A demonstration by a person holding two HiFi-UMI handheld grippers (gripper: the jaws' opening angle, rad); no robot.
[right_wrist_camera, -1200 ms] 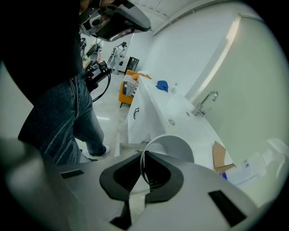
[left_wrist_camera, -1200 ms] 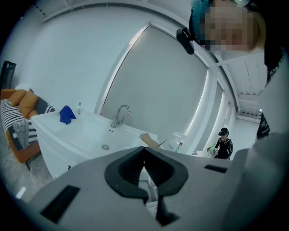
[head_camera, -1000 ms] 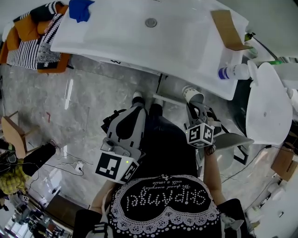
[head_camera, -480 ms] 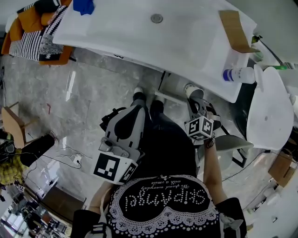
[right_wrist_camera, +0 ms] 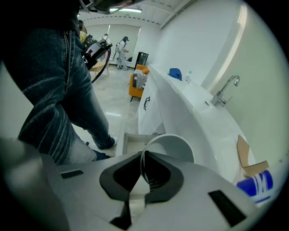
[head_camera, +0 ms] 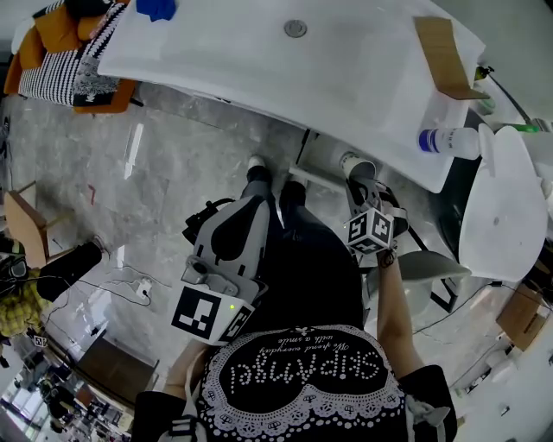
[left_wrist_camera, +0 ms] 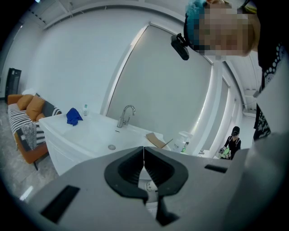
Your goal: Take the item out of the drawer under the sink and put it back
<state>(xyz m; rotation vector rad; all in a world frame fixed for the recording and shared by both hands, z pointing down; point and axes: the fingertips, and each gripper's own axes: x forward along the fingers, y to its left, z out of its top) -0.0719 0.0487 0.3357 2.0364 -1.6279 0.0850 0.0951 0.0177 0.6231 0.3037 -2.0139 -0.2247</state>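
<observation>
A white paper cup (head_camera: 355,163) hangs over the open drawer (head_camera: 314,161) below the white sink (head_camera: 259,65). My right gripper (head_camera: 359,185) is shut on the cup's rim; in the right gripper view the rim (right_wrist_camera: 168,140) runs between the closed jaws of that gripper (right_wrist_camera: 143,165), with the drawer's frame (right_wrist_camera: 128,137) just beyond it. My left gripper (head_camera: 257,197) is held in front of the person's legs, pointing at the sink cabinet. Its jaws (left_wrist_camera: 144,159) meet with nothing between them.
On the sink lie a blue cloth (head_camera: 156,7), a cardboard piece (head_camera: 445,56) and a bottle with a blue label (head_camera: 449,141). A white toilet (head_camera: 497,207) stands at the right. A sofa with striped cushions (head_camera: 60,60) is at the far left. Cables (head_camera: 130,289) trail over the marble floor.
My right gripper has sunk a little toward the open drawer with the cup still in it. My left gripper has stayed in place.
</observation>
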